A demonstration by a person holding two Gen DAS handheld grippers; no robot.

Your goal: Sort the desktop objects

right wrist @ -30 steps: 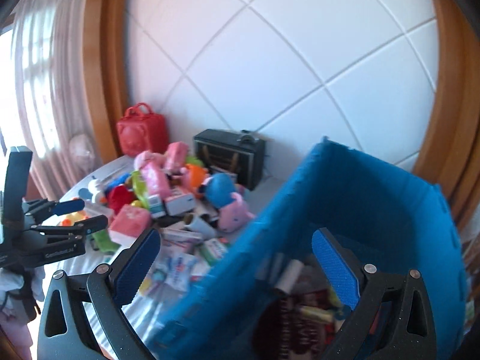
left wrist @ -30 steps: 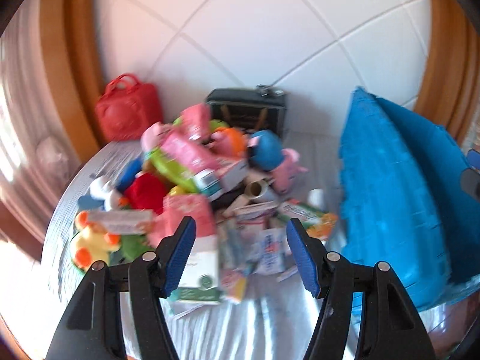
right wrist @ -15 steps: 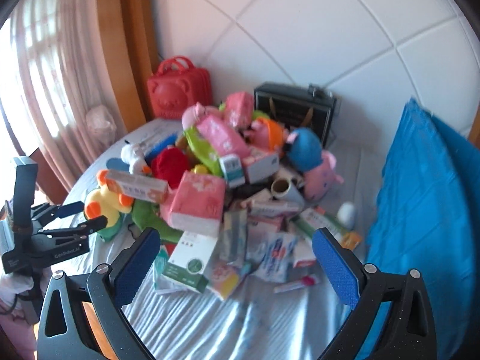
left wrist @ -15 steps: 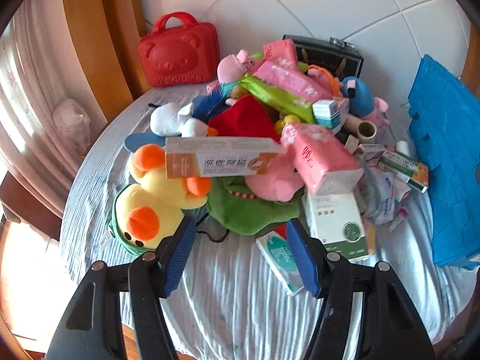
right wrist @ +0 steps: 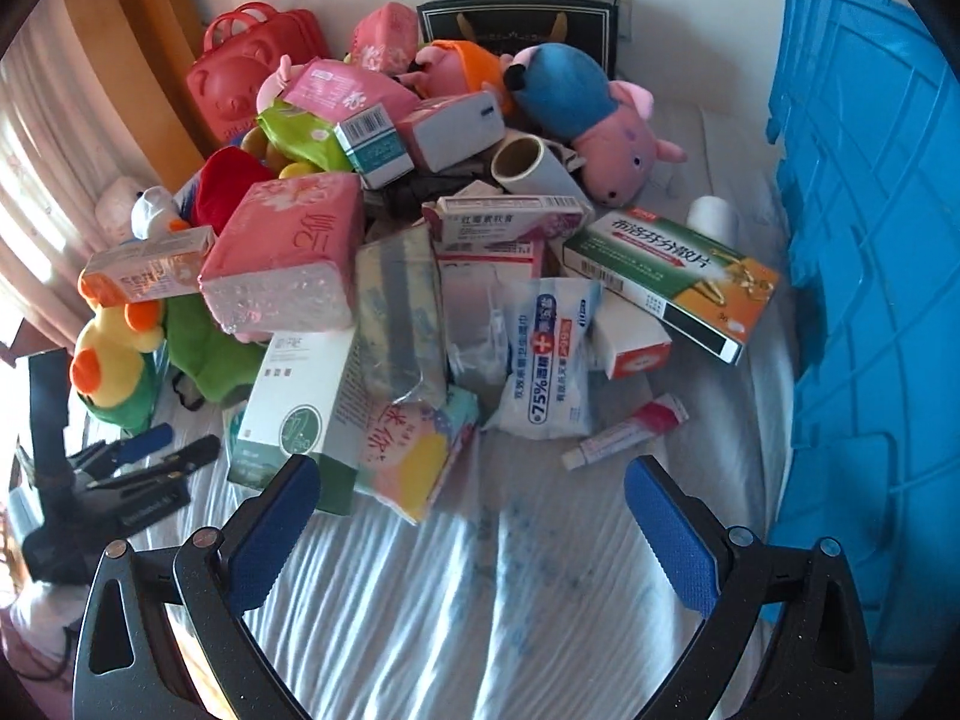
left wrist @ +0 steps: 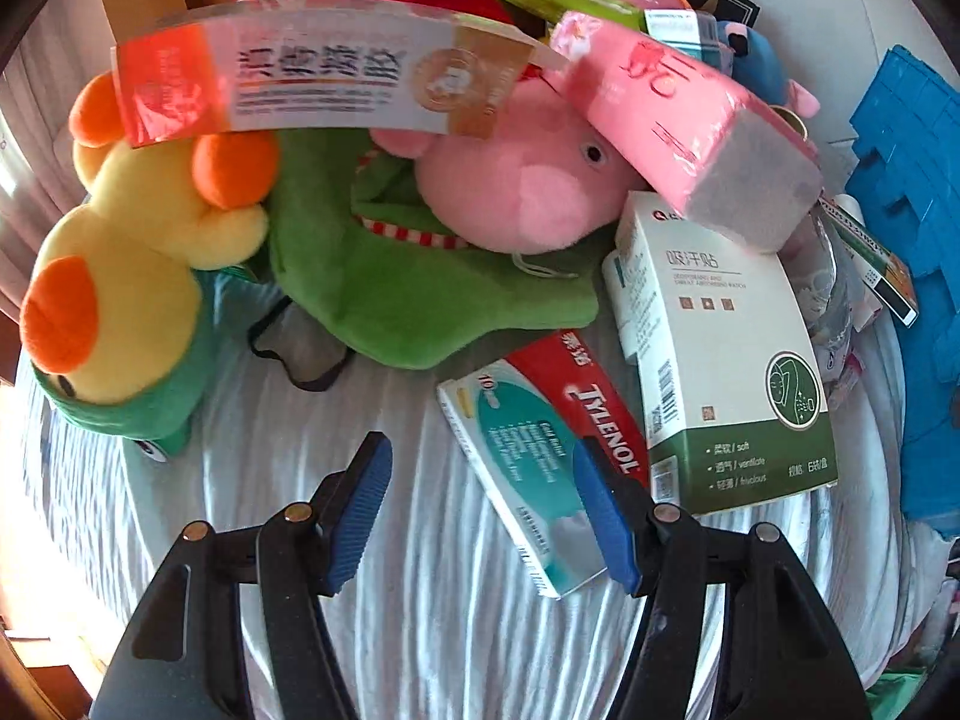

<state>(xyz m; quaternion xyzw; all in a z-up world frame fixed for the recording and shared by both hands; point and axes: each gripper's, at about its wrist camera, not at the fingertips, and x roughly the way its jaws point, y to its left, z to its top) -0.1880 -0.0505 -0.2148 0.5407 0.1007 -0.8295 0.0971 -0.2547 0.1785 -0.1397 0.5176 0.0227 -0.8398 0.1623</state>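
Both tongs gape empty: left tongs [left wrist: 483,513] over Tylenol box [left wrist: 543,474], right tongs [right wrist: 471,519] beside blue crate [right wrist: 870,252].

Bright daylight pours in from the left, blowing out the curtain [right wrist: 36,180] and the left rim of both views. The striped tablecloth [left wrist: 432,630] shines with pale streaks. Up close in the left wrist view, the long orange-and-white box [left wrist: 324,78] smears soft, its print unreadable. Fisheye bending curves the blue crate [right wrist: 870,300], and black vignette eats every corner.
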